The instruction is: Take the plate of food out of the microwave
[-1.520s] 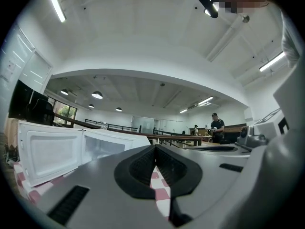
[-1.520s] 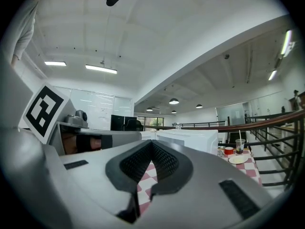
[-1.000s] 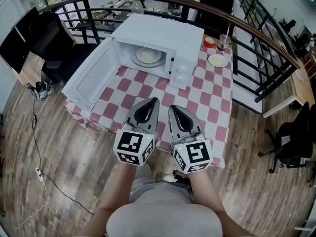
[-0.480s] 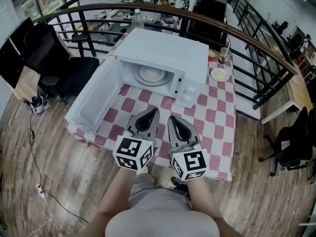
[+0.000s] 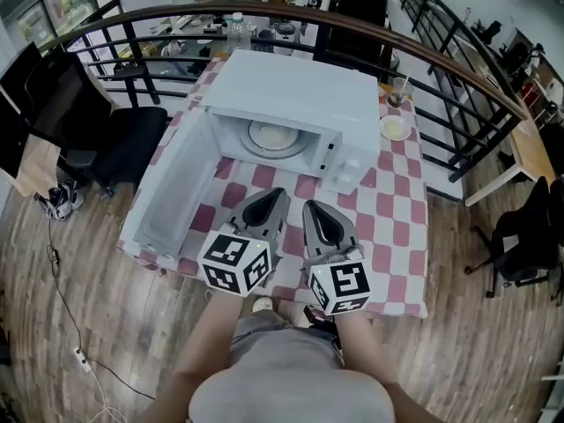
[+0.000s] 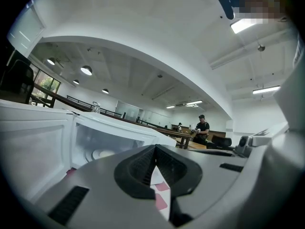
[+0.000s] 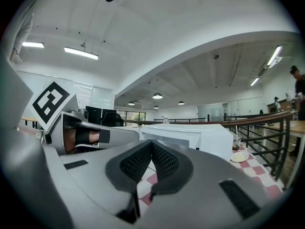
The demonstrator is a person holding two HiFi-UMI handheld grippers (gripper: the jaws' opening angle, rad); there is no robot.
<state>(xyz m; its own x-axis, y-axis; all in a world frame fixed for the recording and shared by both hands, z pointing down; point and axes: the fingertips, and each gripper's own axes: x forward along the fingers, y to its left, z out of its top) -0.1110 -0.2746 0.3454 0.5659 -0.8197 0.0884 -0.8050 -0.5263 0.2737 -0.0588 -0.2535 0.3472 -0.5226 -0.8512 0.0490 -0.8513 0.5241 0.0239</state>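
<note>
A white microwave (image 5: 300,95) stands on a red-and-white checked table (image 5: 392,210) with its door (image 5: 167,192) swung open to the left. Inside it lies a white plate of food (image 5: 276,136), also seen in the left gripper view as the plate (image 6: 102,154). My left gripper (image 5: 280,192) and right gripper (image 5: 310,206) hover side by side over the table's near part, in front of the microwave. Both point level at it, shut and holding nothing. In the right gripper view the microwave (image 7: 190,135) is straight ahead and the left gripper's body (image 7: 95,135) is at the left.
A small plate (image 5: 396,128) and a glass with a drink (image 5: 398,91) stand on the table right of the microwave. A water bottle (image 5: 234,29) is behind it. A curved dark railing (image 5: 458,69) runs round the table. A black chair (image 5: 97,139) is at the left.
Both grippers have moved forward toward the open microwave, and the head camera has come closer to the table. Both stay shut.
</note>
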